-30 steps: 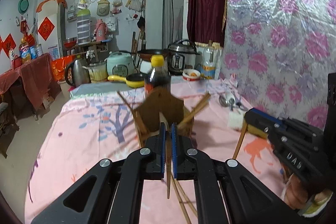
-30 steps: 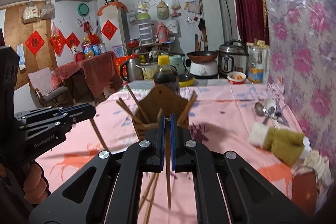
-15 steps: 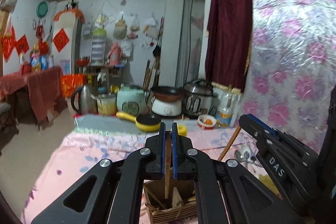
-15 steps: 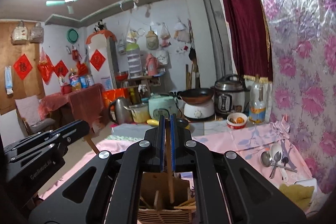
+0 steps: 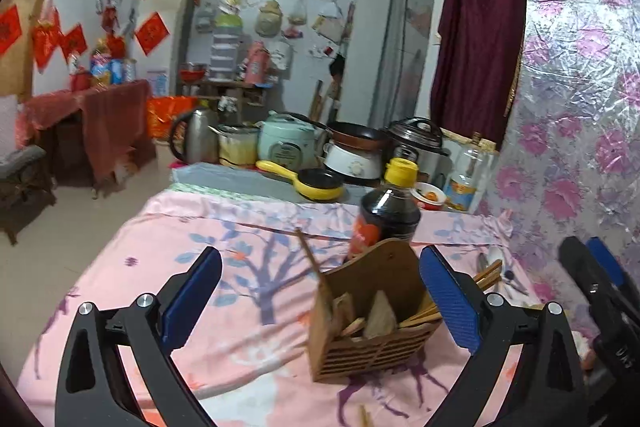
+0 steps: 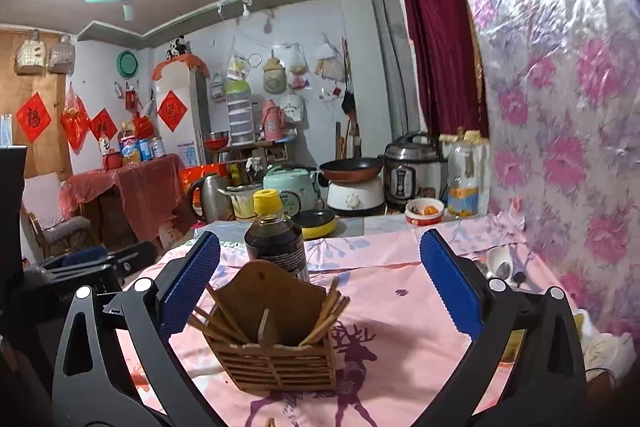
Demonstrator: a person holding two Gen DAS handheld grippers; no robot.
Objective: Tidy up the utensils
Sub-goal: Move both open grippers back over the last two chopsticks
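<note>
A wooden slatted utensil holder point(image 5: 372, 331) stands on the pink tablecloth point(image 5: 224, 267); it also shows in the right wrist view point(image 6: 276, 347). Several wooden chopsticks point(image 6: 324, 319) lean in its compartments, and chopsticks point(image 5: 420, 315) show in the left wrist view too. My left gripper point(image 5: 320, 303) is open and empty, just above and in front of the holder. My right gripper point(image 6: 320, 291) is open and empty, with the holder between its fingers in view. A chopstick tip point(image 5: 365, 417) lies on the cloth near the bottom edge.
A dark sauce bottle with a yellow cap point(image 5: 390, 211) stands right behind the holder, also in the right wrist view point(image 6: 276, 239). Spoons point(image 6: 498, 265) lie at the table's right by the floral wall. Cookers, a kettle and a yellow pan point(image 5: 316, 183) line the far end.
Both grippers held a chopstick upright, lifted over the holder, then opened. The chopsticks now stand in the holder and both grippers have dropped back to face it.
</note>
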